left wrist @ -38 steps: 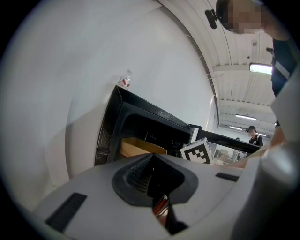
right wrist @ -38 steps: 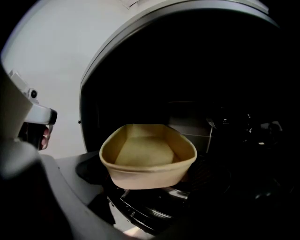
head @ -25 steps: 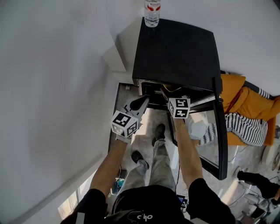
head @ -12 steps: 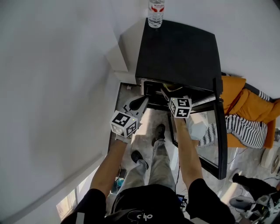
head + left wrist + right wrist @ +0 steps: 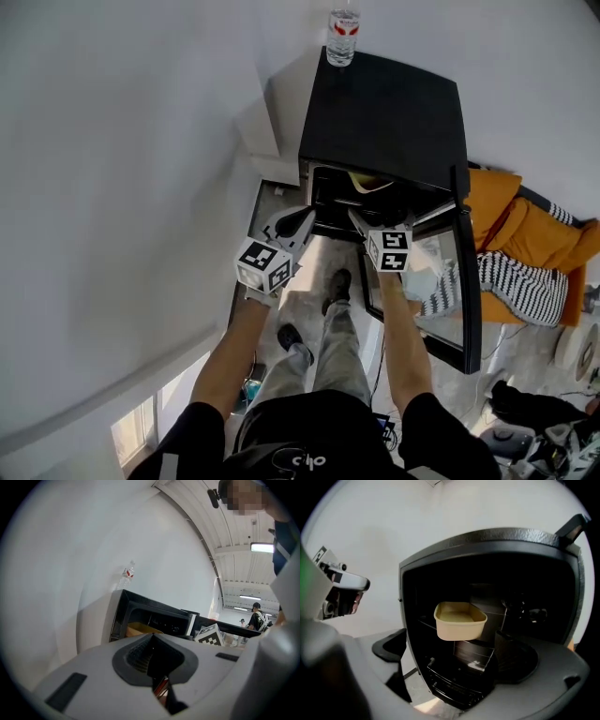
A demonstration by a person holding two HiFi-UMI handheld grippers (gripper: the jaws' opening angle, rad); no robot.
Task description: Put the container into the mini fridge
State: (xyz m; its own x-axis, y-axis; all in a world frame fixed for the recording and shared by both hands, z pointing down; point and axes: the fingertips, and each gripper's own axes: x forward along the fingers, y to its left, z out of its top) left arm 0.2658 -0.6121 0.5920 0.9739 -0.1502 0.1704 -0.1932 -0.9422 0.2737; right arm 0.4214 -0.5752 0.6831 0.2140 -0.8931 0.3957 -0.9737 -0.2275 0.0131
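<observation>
Beige container (image 5: 460,619) near front edge inside mini fridge (image 5: 384,112) (door (image 5: 468,281) wide open)

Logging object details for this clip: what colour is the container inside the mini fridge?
Pale yellow; the container shows best in the right gripper view.

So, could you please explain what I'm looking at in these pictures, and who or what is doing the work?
No robot here: a person holds a two-jaw tool in each hand. The head view looks down from the person's head camera; the other two views come from cameras riding on the tools. The left gripper has its jaws together, holding nothing. The right gripper has just been opening its jaws, with nothing between them. Ahead stands a black mini fridge, its door open, a beige container resting on its shelf, a water bottle on top.
</observation>
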